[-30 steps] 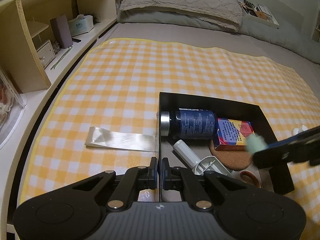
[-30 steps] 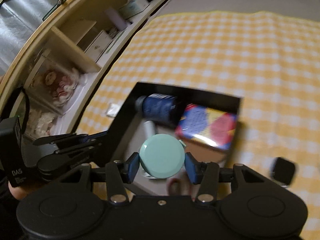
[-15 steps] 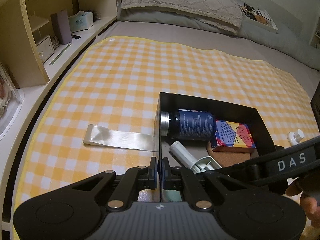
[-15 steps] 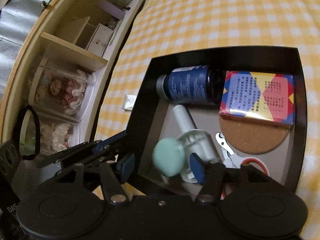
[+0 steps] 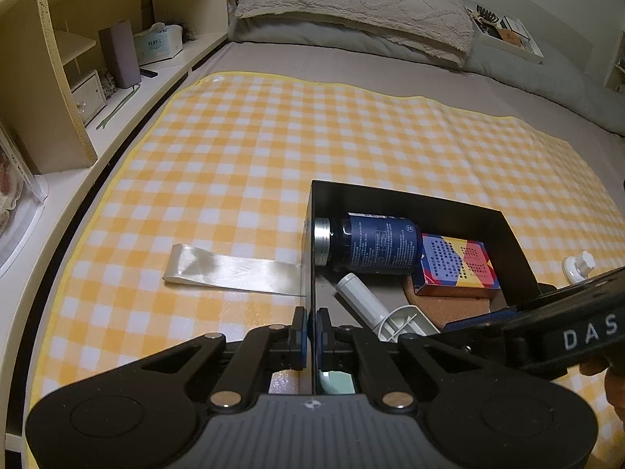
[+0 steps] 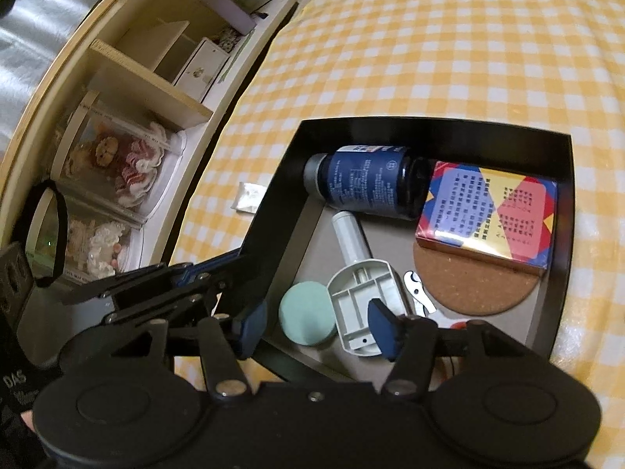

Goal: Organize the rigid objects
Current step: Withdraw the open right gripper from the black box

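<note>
A black tray (image 6: pixel 562 211) on the checked cloth holds a dark blue bottle (image 6: pixel 371 183), a colourful box (image 6: pixel 488 211), a cork coaster (image 6: pixel 468 285), a white tool with a tube handle (image 6: pixel 363 297) and a mint green round disc (image 6: pixel 308 312). My right gripper (image 6: pixel 316 326) is open and empty just above the disc at the tray's near left corner. My left gripper (image 5: pixel 311 338) is shut on the tray's left wall (image 5: pixel 308 242). The bottle (image 5: pixel 375 244) and the box (image 5: pixel 455 267) also show in the left wrist view.
A strip of clear tape (image 5: pixel 230 269) lies on the cloth left of the tray. A small white cap (image 5: pixel 578 265) lies to the tray's right. Wooden shelves (image 5: pixel 58 78) run along the left. Pillows (image 5: pixel 351 0) lie at the far end of the bed.
My right gripper carried the mint disc down into the tray, opened and let it go. The disc now lies in the tray's near left corner. My left gripper kept its hold on the wall.
</note>
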Available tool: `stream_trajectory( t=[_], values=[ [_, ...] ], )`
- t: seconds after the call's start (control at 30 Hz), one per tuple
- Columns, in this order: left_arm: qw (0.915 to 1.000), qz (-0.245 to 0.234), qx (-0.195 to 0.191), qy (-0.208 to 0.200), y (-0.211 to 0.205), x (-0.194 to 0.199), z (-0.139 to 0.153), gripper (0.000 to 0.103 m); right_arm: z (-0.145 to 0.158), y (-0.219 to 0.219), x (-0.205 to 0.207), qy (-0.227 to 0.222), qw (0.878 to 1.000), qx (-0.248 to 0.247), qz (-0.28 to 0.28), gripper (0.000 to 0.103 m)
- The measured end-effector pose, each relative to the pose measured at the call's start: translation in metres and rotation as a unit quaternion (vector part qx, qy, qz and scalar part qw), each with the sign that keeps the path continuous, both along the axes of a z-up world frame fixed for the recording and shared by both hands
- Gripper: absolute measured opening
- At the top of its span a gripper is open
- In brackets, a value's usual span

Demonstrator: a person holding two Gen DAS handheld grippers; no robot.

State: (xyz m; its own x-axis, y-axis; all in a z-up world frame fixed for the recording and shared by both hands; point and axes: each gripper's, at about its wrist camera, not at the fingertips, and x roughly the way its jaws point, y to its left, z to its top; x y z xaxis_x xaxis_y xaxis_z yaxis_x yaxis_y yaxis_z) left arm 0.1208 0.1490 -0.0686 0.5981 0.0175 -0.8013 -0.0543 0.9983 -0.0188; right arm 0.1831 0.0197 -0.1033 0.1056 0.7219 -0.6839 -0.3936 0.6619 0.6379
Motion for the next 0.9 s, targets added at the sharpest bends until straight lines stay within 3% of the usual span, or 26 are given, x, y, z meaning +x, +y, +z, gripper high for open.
stream_trajectory(
  t=[0.9],
  values=[
    [1.0, 0.002, 0.005, 0.003, -0.001, 0.001, 0.001, 0.004, 0.028, -0.017, -0.022, -0.125, 0.989, -0.065, 0.04, 0.063]
  ],
)
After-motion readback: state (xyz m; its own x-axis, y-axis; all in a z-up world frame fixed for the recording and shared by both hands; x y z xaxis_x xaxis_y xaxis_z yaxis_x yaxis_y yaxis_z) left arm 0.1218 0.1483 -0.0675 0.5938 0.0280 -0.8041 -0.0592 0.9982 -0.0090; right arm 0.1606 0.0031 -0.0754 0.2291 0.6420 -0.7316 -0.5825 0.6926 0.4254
